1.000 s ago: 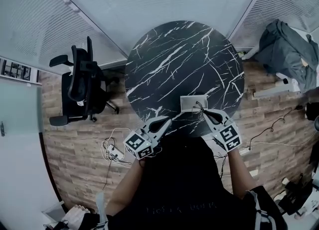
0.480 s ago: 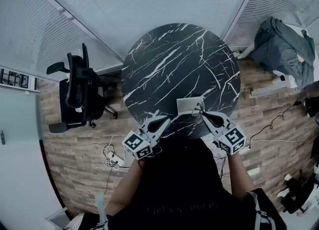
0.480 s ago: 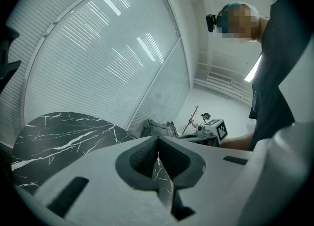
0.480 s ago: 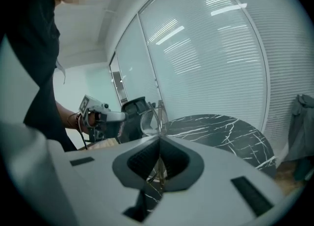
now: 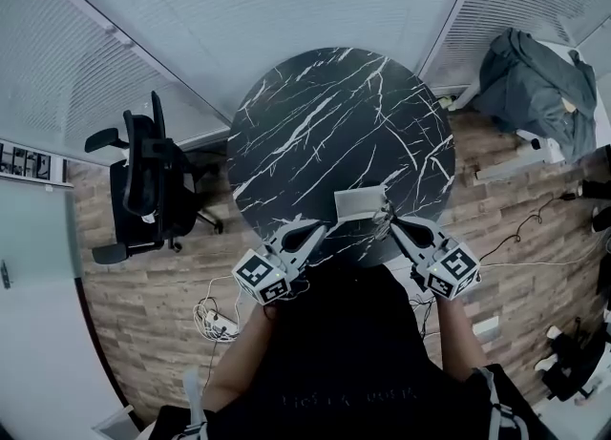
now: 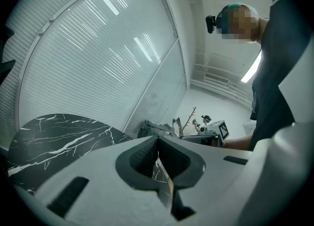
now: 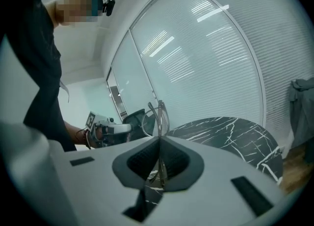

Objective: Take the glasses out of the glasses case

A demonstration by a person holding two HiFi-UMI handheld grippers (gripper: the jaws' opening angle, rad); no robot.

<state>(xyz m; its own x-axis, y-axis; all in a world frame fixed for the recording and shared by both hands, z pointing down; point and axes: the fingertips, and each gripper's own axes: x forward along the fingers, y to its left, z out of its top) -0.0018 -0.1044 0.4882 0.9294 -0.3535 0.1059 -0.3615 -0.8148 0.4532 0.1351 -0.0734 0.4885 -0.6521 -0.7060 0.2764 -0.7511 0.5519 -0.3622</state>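
Widest of all, the slatted blind walls (image 5: 239, 9) fill the top of the head view, with wood-plank floor (image 5: 143, 304) below. Centre stage is the round black marble table (image 5: 325, 133), streaked with white veins. Off to the left stands a black office chair (image 5: 143, 185); far right, a grey garment (image 5: 535, 80) lies in a heap. A tangle of cables (image 5: 215, 319) sits on the floor by the person's left arm.

Now the person, dark-sleeved, leans over the table's near edge with both tools out. The left gripper (image 5: 323, 229) hangs over the rim of the table, just left of the case, and its own view shows its jaws pressed together with nothing between them, only marble showing beneath.

The right gripper (image 5: 388, 221) is at the case's right corner, and here is the action: its jaws are clamped tight on the glasses (image 7: 158, 114), the thin frame standing up out of the pads with the lenses above.

The glasses case (image 5: 360, 203), a pale grey rectangle, lies flat on the table near its near edge, between the two gripper tips. Whether the glasses are fully clear of it, the head view is too small to say.
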